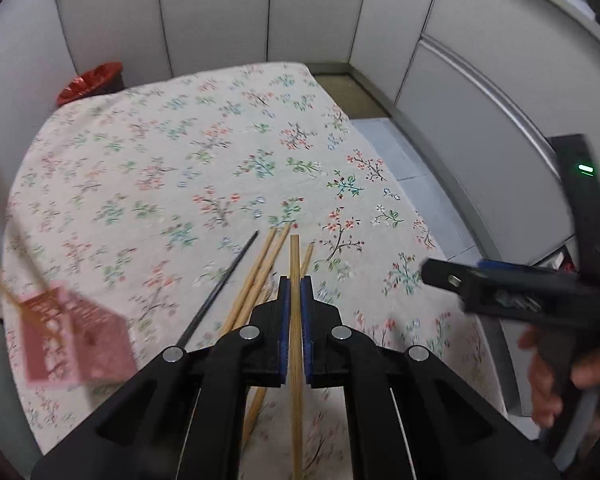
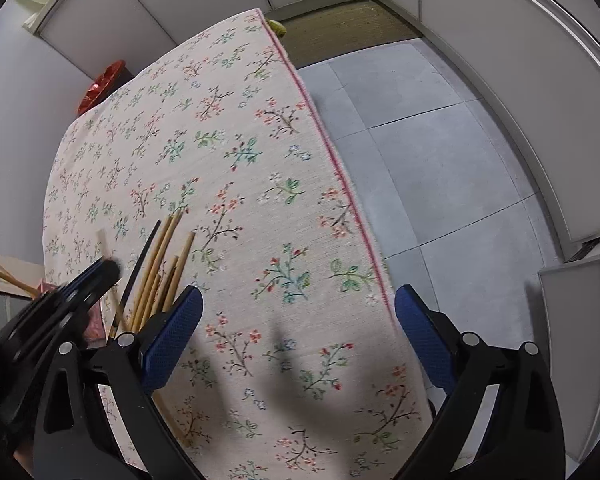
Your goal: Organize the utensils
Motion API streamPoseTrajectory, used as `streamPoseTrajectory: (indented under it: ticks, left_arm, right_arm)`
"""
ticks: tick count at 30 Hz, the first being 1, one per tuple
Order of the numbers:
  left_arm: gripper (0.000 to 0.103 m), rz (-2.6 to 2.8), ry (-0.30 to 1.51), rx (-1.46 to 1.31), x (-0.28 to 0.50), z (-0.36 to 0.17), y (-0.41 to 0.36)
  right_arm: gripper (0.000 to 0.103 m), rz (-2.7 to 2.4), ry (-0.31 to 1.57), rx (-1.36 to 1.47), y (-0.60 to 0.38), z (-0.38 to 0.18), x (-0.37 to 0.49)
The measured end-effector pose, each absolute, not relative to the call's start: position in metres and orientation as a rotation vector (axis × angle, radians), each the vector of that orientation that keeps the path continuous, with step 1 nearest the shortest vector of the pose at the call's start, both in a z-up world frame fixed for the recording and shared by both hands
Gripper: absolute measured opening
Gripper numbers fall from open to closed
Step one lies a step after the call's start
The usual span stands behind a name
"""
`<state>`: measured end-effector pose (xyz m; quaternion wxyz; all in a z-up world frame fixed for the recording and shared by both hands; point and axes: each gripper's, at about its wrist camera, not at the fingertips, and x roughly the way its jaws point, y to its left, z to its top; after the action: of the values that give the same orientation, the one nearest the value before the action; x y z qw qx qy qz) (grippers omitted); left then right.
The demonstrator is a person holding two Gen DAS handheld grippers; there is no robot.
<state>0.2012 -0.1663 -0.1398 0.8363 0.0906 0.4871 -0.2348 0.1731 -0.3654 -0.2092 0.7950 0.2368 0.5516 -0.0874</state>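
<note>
My left gripper [image 1: 295,284] is shut on one bamboo chopstick [image 1: 295,256], held above the floral tablecloth [image 1: 172,168]. Below it lie several more bamboo chopsticks [image 1: 260,276] and one thin black chopstick [image 1: 224,284]; the pile also shows in the right wrist view [image 2: 160,264]. A blurred pink holder [image 1: 72,336] with chopsticks in it stands at the left. My right gripper [image 2: 296,300] is open and empty over the tablecloth [image 2: 228,152], right of the pile. The left gripper [image 2: 80,284] shows at the left of the right wrist view, and the right gripper [image 1: 440,272] at the right of the left wrist view.
A red container [image 1: 92,80] sits beyond the table's far left edge. Grey partition walls [image 1: 260,12] surround the table. The table's right edge with red trim [image 2: 324,136] drops to a grey tiled floor [image 2: 440,152]. A cardboard piece [image 2: 8,272] lies at the left.
</note>
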Motion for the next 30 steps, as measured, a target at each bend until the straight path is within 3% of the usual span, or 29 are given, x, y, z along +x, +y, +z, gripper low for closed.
streamPoseTrajectory:
  ticks: [8, 13, 22, 30]
  left_arm:
    - [0.005, -0.475, 0.887, 0.116, 0.159, -0.09, -0.092]
    - [0.005, -0.46, 0.841, 0.065, 0.15, -0.08, -0.055]
    - [0.005, -0.453, 0.814, 0.005, 0.143, -0.072, -0.014]
    - [0.005, -0.449, 0.802, -0.005, 0.139, -0.069, 0.0]
  right_arm:
    - [0.078, -0.129, 1.2, 0.47, -0.322, -0.216, 0.195]
    - [0.059, -0.103, 1.236, 0.473, -0.298, -0.233, 0.213]
    - [0.036, -0.131, 1.226, 0.51, -0.275, -0.248, 0.244]
    - [0.03, -0.201, 1.203, 0.413, -0.259, -0.259, 0.264]
